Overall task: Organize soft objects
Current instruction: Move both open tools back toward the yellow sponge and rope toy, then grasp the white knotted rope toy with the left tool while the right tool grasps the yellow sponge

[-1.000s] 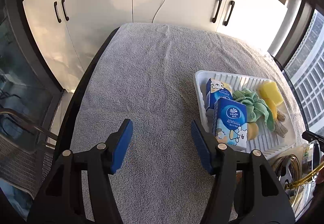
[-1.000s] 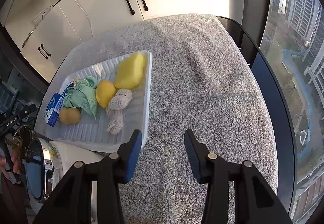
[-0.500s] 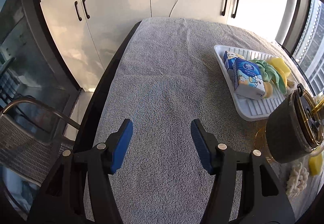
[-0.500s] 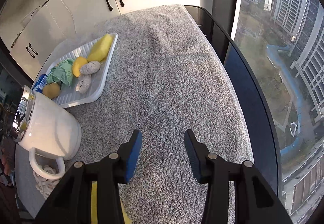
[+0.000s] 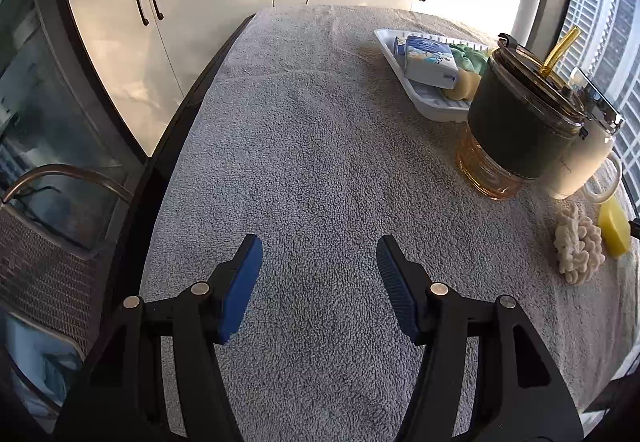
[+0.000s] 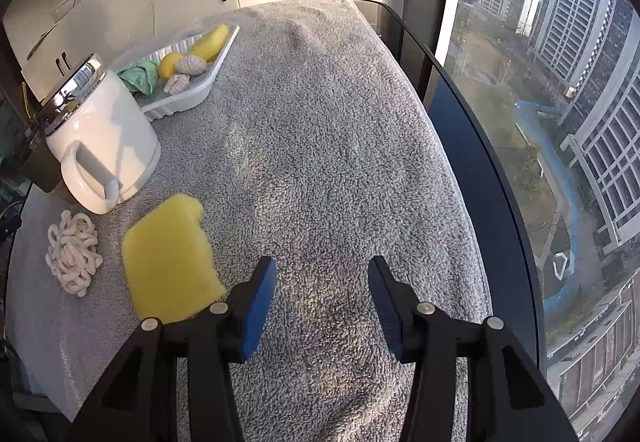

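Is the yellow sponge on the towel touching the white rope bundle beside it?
Apart. In the right wrist view, a strip of grey towel shows plainly between the yellow sponge and the white rope bundle.

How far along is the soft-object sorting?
Mostly done: white ribbed plastic tray already holds green cloth and tissue packs. Both grippers, left and right, open and empty. Left: flat yellow sponge and white knotted rope bundle on the towel.
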